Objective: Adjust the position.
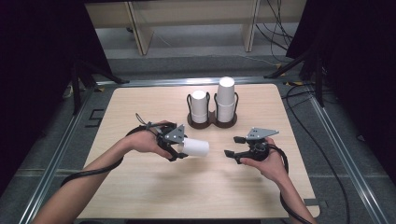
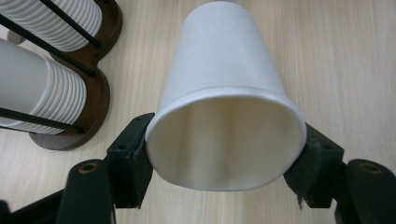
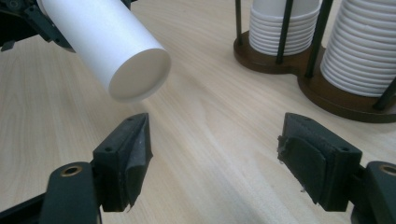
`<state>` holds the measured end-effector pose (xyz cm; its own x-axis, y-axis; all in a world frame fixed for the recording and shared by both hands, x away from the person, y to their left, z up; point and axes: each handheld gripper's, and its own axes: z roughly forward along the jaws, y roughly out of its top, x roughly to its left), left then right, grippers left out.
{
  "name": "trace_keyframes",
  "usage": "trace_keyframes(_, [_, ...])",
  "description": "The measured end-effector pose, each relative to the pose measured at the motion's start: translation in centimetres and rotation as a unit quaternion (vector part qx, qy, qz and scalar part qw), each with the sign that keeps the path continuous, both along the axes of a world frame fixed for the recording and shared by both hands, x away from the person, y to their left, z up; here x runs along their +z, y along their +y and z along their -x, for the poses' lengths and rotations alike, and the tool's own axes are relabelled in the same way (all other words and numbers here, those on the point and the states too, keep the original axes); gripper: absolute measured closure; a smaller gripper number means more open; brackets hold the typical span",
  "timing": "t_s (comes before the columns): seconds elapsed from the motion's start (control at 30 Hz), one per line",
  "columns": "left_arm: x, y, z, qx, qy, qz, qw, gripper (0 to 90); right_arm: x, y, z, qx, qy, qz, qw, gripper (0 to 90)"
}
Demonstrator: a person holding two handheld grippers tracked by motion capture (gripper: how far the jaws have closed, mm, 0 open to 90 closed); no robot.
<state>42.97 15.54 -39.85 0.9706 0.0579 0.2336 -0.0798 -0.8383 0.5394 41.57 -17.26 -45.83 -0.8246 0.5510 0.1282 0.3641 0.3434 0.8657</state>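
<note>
Pale wood is spreading out under my hands, and this table [image 1: 140, 186] is sitting in a dim room with dark curtains on both sides. My left gripper [image 1: 180, 148] is squeezing a white paper cup [image 1: 196, 147] by its rim, so the cup is lying on its side in the air, near the middle of the table, with its closed bottom pointing to the right. In the left gripper view the two black pads are pressing on the rim of the cup [image 2: 224, 107] from both sides. My right gripper [image 1: 235, 146] is waiting just to the right of it, with its jaws standing apart and nothing between them. At the far side, the brown cup holder [image 1: 212, 122] is keeping two stacks of cups [image 1: 225, 98] standing up. I am thinking about what could go badly. Paper is soft, so if my left gripper is pinching too hard, the rim could be getting squashed flat. If it is pinching too softly, the cup could be slipping out and rolling off. If my right gripper is coming in too fast, it could be knocking the cup away or denting it. Swinging far could bump the stacks over.
</note>
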Motion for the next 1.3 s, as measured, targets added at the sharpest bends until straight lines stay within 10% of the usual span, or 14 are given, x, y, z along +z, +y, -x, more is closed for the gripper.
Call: trace_keyframes(1.3, [2.2, -1.5, -0.2, -0.026, 0.014, -0.130, 0.9911, 32.6, 0.8, 3.0, 0.1, 0.077, -0.006, 0.059, 0.9953, 25.2])
